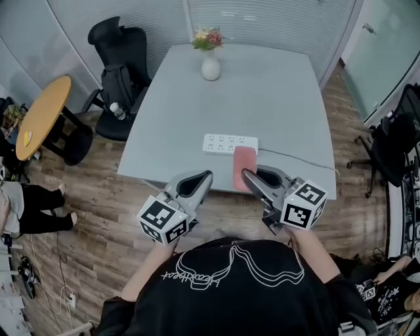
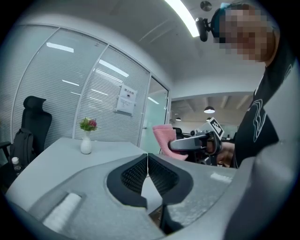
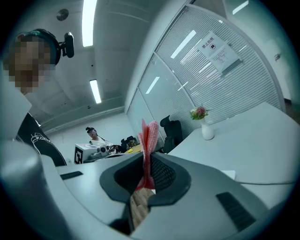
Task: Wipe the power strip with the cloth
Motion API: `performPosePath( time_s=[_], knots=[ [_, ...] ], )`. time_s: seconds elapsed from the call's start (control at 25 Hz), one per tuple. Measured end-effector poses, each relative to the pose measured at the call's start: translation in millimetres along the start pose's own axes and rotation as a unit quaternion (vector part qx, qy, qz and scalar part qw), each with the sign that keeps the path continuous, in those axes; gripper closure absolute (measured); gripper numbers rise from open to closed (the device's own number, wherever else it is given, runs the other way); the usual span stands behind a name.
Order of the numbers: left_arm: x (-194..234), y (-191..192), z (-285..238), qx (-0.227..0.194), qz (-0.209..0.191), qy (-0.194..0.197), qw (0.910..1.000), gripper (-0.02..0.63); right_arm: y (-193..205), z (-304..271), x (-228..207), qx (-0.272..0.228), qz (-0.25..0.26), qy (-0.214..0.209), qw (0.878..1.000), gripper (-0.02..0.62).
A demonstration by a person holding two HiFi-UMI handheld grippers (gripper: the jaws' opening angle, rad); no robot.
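Both are closed: the right gripper pinches the limp pink cloth by its near edge, the left gripper holds nothing. The power strip looks light and may slide when wiped.

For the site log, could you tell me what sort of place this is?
Probably an office meeting room: a grey table with a power strip, a black swivel chair, and glass partition walls with blinds.

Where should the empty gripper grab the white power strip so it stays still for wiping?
Probably its left end, coming down from above and pinching across the narrow width. The power strip lies flat and long on the table. Its cord leaves the right end, where the cloth hangs, so the left gripper's side is free.
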State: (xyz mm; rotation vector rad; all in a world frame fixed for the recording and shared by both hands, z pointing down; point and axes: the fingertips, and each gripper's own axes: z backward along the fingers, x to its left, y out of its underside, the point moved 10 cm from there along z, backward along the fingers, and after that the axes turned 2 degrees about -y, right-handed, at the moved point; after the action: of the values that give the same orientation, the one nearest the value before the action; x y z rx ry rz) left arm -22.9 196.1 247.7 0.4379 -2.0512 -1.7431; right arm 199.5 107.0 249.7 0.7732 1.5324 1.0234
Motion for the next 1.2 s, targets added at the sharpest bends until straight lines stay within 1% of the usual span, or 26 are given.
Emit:
performPosePath(
  time_s=[0.2, 0.32, 0.4, 0.56, 0.68, 0.88, 1.2],
  knots=[
    [54.0, 2.0, -5.9, 0.003, 0.006, 0.023, 0.9997, 0.592, 2.7, -43.4, -15.5, 0.001, -0.009, 0.035, 0.999, 0.557],
    [70.3, 6.3, -6.0, 0.004, 0.014, 0.035, 0.9993, 0.592, 7.7, -55.7, -19.2, 0.017, -0.011, 0.069, 0.997, 0.555],
    [77.7, 8.2, -5.4, 0.003, 0.023, 0.041, 0.9989, 0.592, 9.3, -62.2, -20.3, 0.027, -0.015, 0.083, 0.996, 0.556],
    [98.7, 13.9, -9.4, 0.009, 0.031, 0.045, 0.9985, 0.592, 13.9, -79.0, -28.3, 0.043, -0.027, 0.094, 0.994, 0.555],
    [115.0, 19.2, -12.9, 0.014, 0.042, 0.044, 0.998, 0.592, 18.1, -90.9, -38.4, 0.056, -0.044, 0.114, 0.991, 0.555],
    [136.1, 25.6, -29.0, 0.031, 0.049, 0.044, 0.9973, 0.592, 24.5, -107.9, -65.3, 0.072, -0.063, 0.124, 0.988, 0.555],
    [179.8, 37.6, -64.0, 0.046, 0.074, 0.065, 0.9941, 0.592, 24.3, -147.8, -112.4, 0.088, -0.09, 0.142, 0.982, 0.555]
  ],
)
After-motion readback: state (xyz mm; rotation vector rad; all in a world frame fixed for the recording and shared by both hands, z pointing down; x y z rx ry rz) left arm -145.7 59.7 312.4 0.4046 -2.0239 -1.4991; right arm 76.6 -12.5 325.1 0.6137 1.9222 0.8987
